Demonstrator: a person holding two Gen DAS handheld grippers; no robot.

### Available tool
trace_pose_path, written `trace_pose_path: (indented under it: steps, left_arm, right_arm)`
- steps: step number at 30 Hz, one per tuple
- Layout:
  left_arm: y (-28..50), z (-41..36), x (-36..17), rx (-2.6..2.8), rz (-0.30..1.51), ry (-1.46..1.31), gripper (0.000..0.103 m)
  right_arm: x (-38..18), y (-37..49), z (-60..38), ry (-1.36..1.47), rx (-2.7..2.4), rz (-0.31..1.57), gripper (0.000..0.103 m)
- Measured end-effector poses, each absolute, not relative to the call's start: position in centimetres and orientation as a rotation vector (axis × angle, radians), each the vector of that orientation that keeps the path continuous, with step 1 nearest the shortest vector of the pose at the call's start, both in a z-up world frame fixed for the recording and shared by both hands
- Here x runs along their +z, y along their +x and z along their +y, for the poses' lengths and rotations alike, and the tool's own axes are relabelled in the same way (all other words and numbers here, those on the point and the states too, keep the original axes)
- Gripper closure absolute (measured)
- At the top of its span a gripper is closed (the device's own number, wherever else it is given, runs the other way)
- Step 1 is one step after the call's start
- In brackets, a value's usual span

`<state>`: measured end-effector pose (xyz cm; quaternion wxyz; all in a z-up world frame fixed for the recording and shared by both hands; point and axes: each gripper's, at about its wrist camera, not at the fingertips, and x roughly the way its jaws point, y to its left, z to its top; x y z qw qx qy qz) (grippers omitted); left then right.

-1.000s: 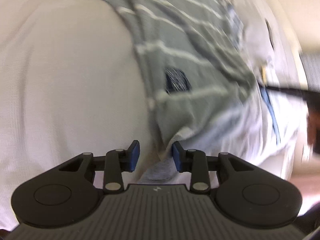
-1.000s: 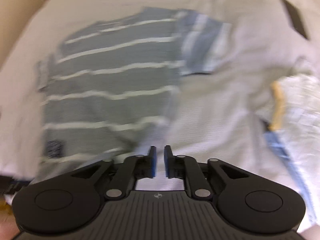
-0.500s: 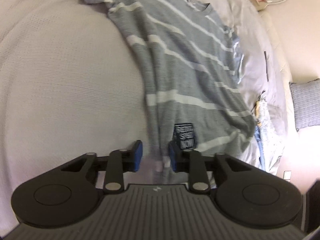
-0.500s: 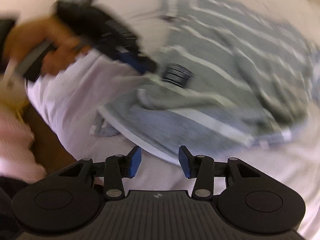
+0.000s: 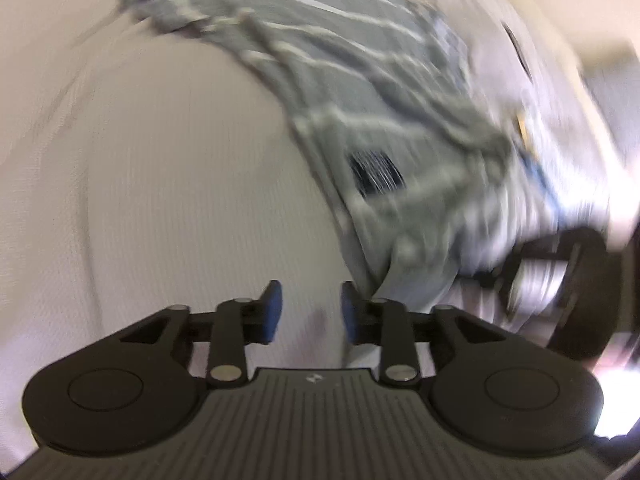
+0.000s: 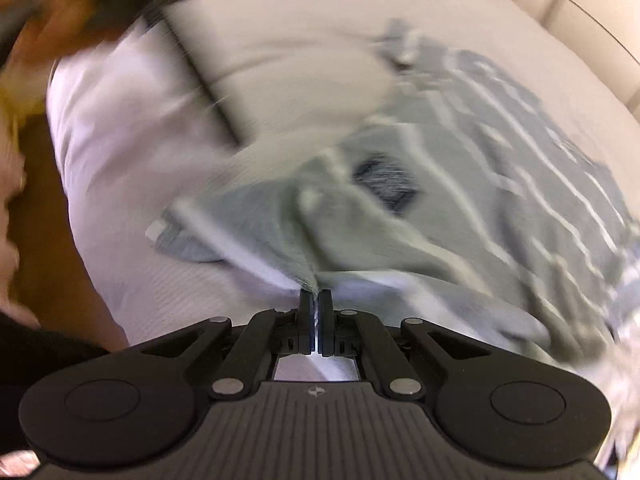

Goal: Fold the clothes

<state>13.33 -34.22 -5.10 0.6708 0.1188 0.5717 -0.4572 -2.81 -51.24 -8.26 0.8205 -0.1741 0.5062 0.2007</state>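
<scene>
Tongs, right: our right gripper [image 6: 316,300] is pinched together on a bunched fold at the hem of the grey striped shirt [image 6: 472,184], the cloth rising to a peak right at the tips.
Tongs, left: our left gripper [image 5: 310,312] stands apart with nothing between its pads; the shirt's near edge lies just beside its right-hand finger, possibly touching it.
Bed: we work over a pale bedspread [image 5: 160,184] that fills most of both views.
Shirt: it lies spread on the bedspread, rumpled along the hem, sleeves towards the far side; both views are blurred, so finer creases are hard to read.
Patch: a small dark label [image 5: 376,172] sits on the shirt near the hem, between the two tongs.
Other cloth: pale fabric with a blue and yellow trim [image 5: 532,160] lies beyond the shirt's far edge, too blurred to identify.
Step in hand: we judge this to be taking hold of the hem, one corner secured, the other not yet.
Next move calls for: bringing our left tongs onto the hem edge beside them and closing, then lifting both corners evenly so that the fold lands straight.
</scene>
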Motion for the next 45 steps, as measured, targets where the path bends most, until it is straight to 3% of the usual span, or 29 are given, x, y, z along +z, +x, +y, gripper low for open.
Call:
trace_pose_path:
  steps: [2,7,15,19,26,29,30,40,44,45]
  left_arm:
    - [10.3,-34.8,-4.4,-1.077,1.246,0.351,0.051]
    - [4.6,-36.9,-4.2,-1.114,1.222,0.374,0.037]
    - [6.1,-35.3,-8.2,-0.853,1.413,-0.156,0.036]
    - [8.2,-34.6,-9.6,-0.819,1.401,-0.325,0.037]
    - [10.8,-37.2,-12.5,-0.909,1.409,-0.384,0.053]
    - [11.0,-37.8,-13.1,-0.931,1.447,-0.403,0.083]
    - [11.0,-37.2,-12.3,-0.934,1.443,-0.399,0.103]
    - [12.8,-28.0,-3.3,-0.786,1.375,-0.234,0.103]
    - [15.0,-24.7,-3.8,-0.648,1.396,-0.082,0.103]
    - [15.5,-24.7,-4.2,-0.629,1.408,-0.033,0.103]
  right_arm:
    - [-6.4,-2.8,-53.2,-0.287,0.381,1.073,0.103]
    - [-2.3,-4.0,-56.2,-0.181,0.333,1.077,0.103]
    - [0.6,-6.3,-58.2,-0.106,0.324,1.076,0.103]
    - [0.7,-6.8,-58.6,-0.085,0.323,1.07,0.103]
    - [0.9,-7.7,-59.3,-0.048,0.321,1.061,0.103]
    - [0.5,-7.7,-59.4,-0.035,0.306,1.067,0.103]
    - [0.5,-7.7,-59.3,-0.031,0.305,1.068,0.103]
    - [0.7,-6.1,-57.0,-0.02,0.411,1.041,0.103]
    - [-0.4,-4.7,-54.4,-0.044,0.506,1.058,0.102]
    - [-0.7,-4.8,-54.1,-0.051,0.511,1.057,0.097]
